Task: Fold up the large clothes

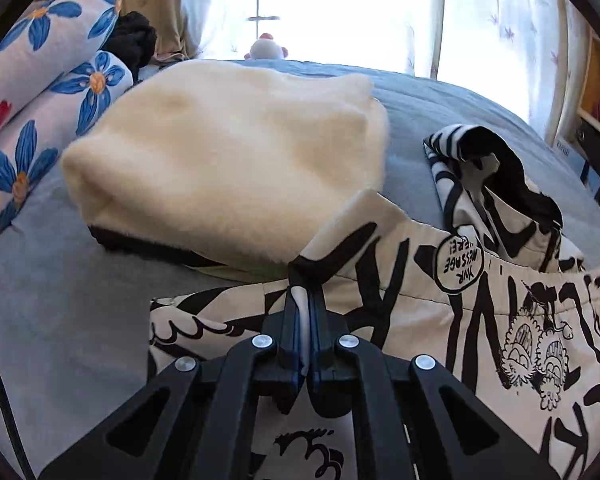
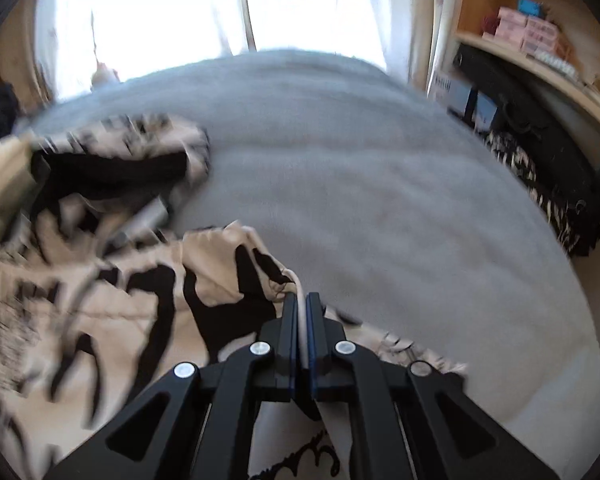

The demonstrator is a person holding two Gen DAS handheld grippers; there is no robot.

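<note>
A large cream jacket point(image 1: 440, 296) with black graffiti print and a fleecy cream lining point(image 1: 228, 160) lies on a blue-grey bed point(image 1: 60, 280). My left gripper point(image 1: 306, 296) is shut on an edge of the jacket near its lining, the cloth pinched between the jaws. My right gripper point(image 2: 302, 300) is shut on another edge of the same jacket point(image 2: 100, 300), which spreads to the left in the blurred right wrist view. The jacket's black-lined hood or sleeve point(image 1: 496, 184) stands up at the right.
Two flowered pillows point(image 1: 48, 92) lie at the bed's left. A dark garment point(image 1: 134, 40) and a small plush toy point(image 1: 266, 48) sit by the curtained window. Wooden shelves point(image 2: 540, 40) and dark bags point(image 2: 540, 152) stand to the right of the bed point(image 2: 380, 200).
</note>
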